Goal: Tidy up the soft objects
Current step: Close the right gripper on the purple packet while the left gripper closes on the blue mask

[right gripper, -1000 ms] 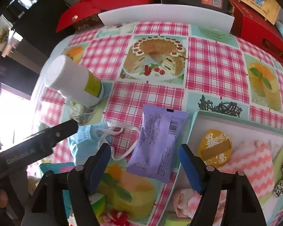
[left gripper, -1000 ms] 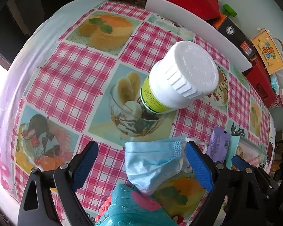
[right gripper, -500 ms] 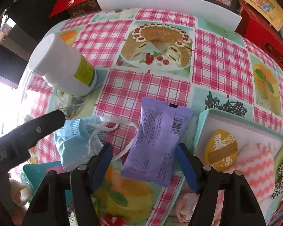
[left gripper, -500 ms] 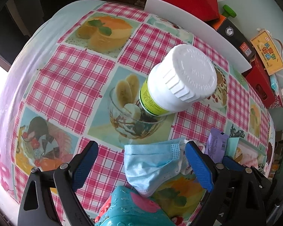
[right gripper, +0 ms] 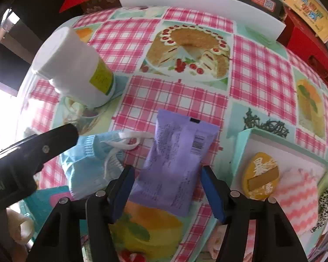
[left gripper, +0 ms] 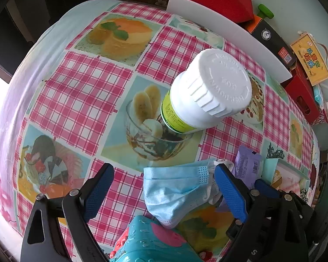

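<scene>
A purple sealed packet (right gripper: pixel 177 157) lies flat on the checked tablecloth, and its lower half sits between the blue pads of my right gripper (right gripper: pixel 167 188). The jaws are closing, with the pads just off the packet's side edges. A light-blue face mask (left gripper: pixel 175 192) with white ear loops lies crumpled to the packet's left. My left gripper (left gripper: pixel 164 188) hangs open over the mask, which lies between the fingers, nearer the right one and untouched. A teal tray (right gripper: pixel 240 144) at the right holds a yellow pad (right gripper: pixel 260 179) and a pink zigzag cloth (right gripper: pixel 299 196).
A white capped bottle (left gripper: pixel 207 91) stands just beyond the mask. A teal and pink soft thing (left gripper: pixel 150 240) lies at the near edge. A white board (right gripper: pixel 196 2), red boxes (right gripper: pixel 306 39) and a black box line the far side of the table.
My right gripper has come down closer over the purple packet and its jaws have narrowed around it. The left gripper and the mask have stayed put.
</scene>
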A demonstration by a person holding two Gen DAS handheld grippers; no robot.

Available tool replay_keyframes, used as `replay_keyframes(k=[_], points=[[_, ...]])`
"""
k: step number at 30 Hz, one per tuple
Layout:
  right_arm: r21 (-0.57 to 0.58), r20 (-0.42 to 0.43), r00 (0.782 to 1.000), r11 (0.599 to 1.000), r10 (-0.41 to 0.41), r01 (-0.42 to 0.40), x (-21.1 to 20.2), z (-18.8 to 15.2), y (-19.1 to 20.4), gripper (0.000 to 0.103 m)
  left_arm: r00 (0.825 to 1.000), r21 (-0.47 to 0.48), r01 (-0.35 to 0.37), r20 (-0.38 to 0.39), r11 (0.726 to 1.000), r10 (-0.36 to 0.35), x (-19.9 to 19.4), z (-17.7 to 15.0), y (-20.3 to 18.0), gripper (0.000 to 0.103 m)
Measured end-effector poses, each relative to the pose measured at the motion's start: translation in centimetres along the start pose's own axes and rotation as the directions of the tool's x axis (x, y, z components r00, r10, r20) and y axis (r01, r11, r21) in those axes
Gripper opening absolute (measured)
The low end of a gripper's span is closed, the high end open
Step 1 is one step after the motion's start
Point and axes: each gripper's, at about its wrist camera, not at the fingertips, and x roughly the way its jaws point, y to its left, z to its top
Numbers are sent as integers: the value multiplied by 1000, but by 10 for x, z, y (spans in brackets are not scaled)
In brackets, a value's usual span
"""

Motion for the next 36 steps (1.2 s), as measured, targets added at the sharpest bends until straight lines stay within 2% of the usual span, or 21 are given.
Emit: replay_keyframes(k=[4,11,14,19,25,36], points=[[12,-2,1000,1000,-24,24,-2,1,-2,65,1000,2,-3,-3,1000,3,1,0,0,93],[24,-30,1000,1000,-8,8,12,6,0,65,1000,8,-16,-5,1000,16,3,0,-2,93],[18,-27,999,1000,-25,25,14,5,3,63,1000,9,-20,1,1000,20,1,-1,-2,93],[38,-9,1000,999,-5,5,7,-1,-3,58,1000,13,-20,9,1000,20,-3,-1,-3,93],[54,13,1000,998,27,-27,10,-6,-4,57,999,32,-44,4,999,44,-1,-2,-7,93],[120,105,987,984,119,-132,-12,-27,-21,55,996,52,-89,-6,995,90,6,-2,-16,93]])
